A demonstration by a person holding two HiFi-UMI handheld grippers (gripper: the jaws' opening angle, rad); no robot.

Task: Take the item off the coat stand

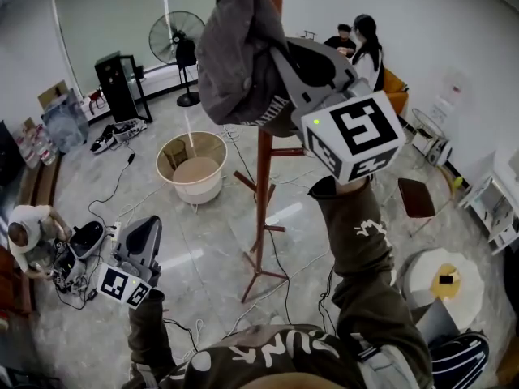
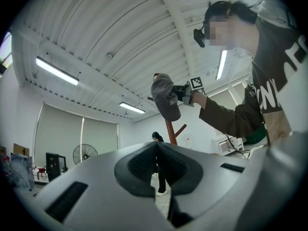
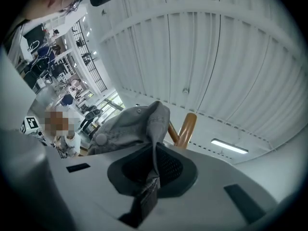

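A grey cap (image 1: 239, 55) hangs at the top of the brown wooden coat stand (image 1: 263, 185). My right gripper (image 1: 285, 65) is raised to it and shut on the cap's edge. In the right gripper view the cap's fabric (image 3: 130, 126) is pinched between the closed jaws (image 3: 156, 165), with the stand's peg (image 3: 185, 129) just behind. My left gripper (image 1: 139, 245) hangs low at the left, far from the stand, shut on nothing (image 2: 156, 165). From there the cap (image 2: 166, 97) and the stand (image 2: 169, 128) show high up ahead.
A round beige tub (image 1: 192, 167) stands on the floor left of the stand, with a fan (image 1: 174, 35) behind it. Cables lie around the stand's feet. A person crouches at the left (image 1: 28, 233); two people sit at the back (image 1: 357, 43). A brown chair (image 1: 415, 197) stands at the right.
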